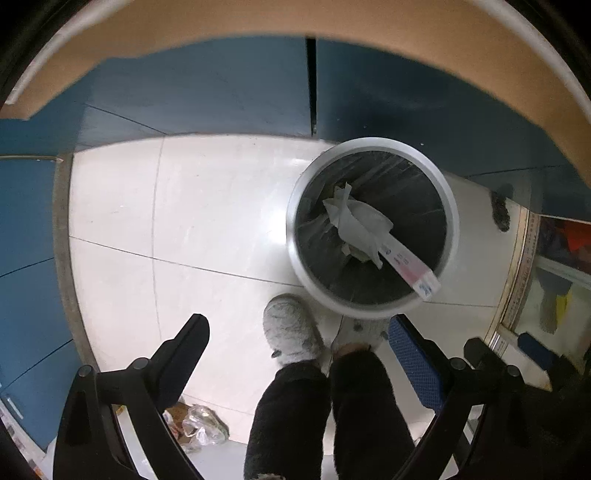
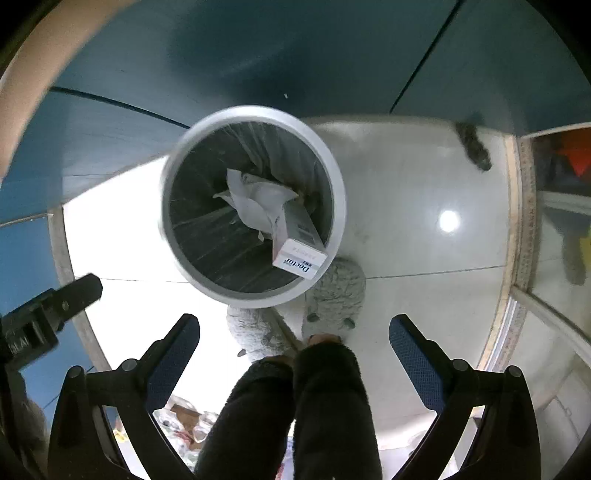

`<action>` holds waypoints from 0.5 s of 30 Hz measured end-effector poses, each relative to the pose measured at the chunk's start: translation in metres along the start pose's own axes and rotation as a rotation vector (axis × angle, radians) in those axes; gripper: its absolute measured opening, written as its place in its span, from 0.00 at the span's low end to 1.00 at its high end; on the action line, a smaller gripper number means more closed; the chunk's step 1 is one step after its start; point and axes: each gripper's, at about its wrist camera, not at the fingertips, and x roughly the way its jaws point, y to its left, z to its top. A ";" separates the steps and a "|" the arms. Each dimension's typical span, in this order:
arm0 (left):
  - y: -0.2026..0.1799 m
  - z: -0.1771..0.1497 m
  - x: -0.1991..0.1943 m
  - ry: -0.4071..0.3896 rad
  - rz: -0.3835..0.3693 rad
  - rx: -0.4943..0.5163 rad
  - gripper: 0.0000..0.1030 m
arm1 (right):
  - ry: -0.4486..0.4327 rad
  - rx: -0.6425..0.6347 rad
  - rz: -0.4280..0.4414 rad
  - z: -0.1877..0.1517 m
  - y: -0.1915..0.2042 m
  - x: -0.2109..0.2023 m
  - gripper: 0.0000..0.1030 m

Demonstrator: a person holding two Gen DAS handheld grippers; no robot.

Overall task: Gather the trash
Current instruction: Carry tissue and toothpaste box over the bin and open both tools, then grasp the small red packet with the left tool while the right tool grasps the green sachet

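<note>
A round white trash bin point(image 1: 372, 312) with a dark liner stands on the floor; it also shows in the right wrist view point(image 2: 255, 295). Inside lie crumpled white paper point(image 1: 351, 218) and a long white box point(image 1: 413, 267), which leans on the rim and reads "Doctor" in the right wrist view point(image 2: 299, 258). My left gripper point(image 1: 299, 332) is open and empty above the floor, short of the bin. My right gripper point(image 2: 295, 332) is open and empty above the bin's near side. The left gripper's finger shows at the left of the right wrist view point(image 2: 70, 295).
The person's legs and grey fluffy slippers point(image 1: 291, 328) stand right at the bin. Blue cabinet doors point(image 1: 221, 85) lie behind it under a tan counter edge point(image 1: 295, 18). A crinkled plastic wrapper point(image 1: 203, 424) lies on the floor at the lower left. A dark furry object point(image 2: 474, 146) lies by a glass-fronted cabinet.
</note>
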 end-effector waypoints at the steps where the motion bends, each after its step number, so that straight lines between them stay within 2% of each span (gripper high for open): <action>1: 0.002 -0.005 -0.010 -0.004 0.001 0.002 0.96 | -0.010 -0.004 -0.009 -0.003 0.003 -0.010 1.00; 5: 0.008 -0.024 -0.054 -0.021 0.001 0.015 0.96 | -0.027 -0.012 -0.027 -0.017 0.011 -0.052 1.00; 15: 0.025 -0.070 -0.174 -0.101 -0.029 0.050 0.96 | -0.130 -0.029 -0.042 -0.065 0.032 -0.208 1.00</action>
